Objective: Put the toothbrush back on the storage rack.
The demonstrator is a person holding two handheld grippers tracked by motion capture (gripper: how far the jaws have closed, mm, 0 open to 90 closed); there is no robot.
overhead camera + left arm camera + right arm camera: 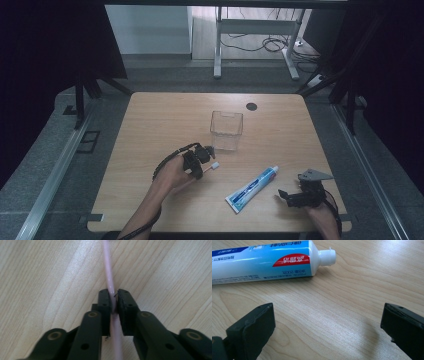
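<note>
Wooden table [150, 125], left tool [113, 302] tight on pink toothbrush [110, 277]

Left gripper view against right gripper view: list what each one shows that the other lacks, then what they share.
Left gripper view alone: the left gripper shut on a thin pink toothbrush handle that runs up between its fingers.
Right gripper view alone: a blue and white toothpaste tube lying on its side with its white cap on, and the right gripper open with nothing between its jaws.
Both: the light wooden table.
</note>
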